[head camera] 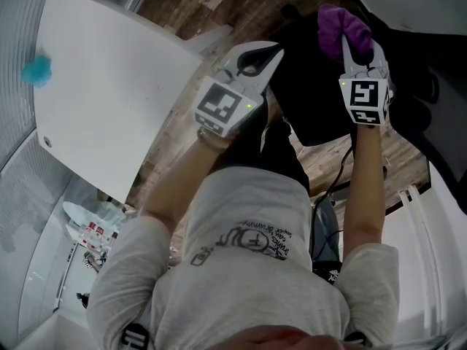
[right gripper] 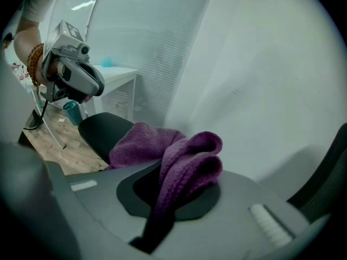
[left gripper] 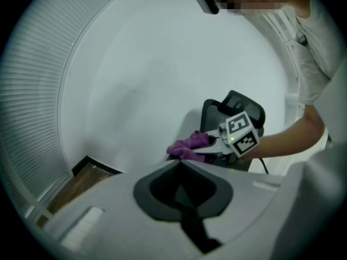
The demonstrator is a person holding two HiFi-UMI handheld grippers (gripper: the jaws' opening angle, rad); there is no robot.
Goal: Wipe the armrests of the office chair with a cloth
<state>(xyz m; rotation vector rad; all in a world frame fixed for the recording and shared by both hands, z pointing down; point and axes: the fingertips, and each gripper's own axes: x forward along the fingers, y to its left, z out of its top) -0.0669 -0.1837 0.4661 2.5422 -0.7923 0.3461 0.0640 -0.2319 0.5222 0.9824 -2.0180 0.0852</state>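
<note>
Over a black office chair (head camera: pixel 321 104), a person holds the right gripper (head camera: pixel 356 53) clamped on a bunched purple cloth (head camera: pixel 341 22) above the chair's far edge. The left gripper (head camera: pixel 266 55) hangs just beside it, jaws together on nothing. Only a fold is pinched, so a hard drag along an armrest could pull the cloth free, and the unsteadied chair might swivel away. The left gripper view alone shows the chair's upright back (left gripper: pixel 234 102) behind the cloth. The right gripper view alone shows the pinch itself, with a white table (right gripper: pixel 122 72) beyond.

Both arms reach forward, left gripper (left gripper: pixel 181 162) jaws together, right gripper (head camera: pixel 357 49) clamped on the cloth (head camera: pixel 343 22).
</note>
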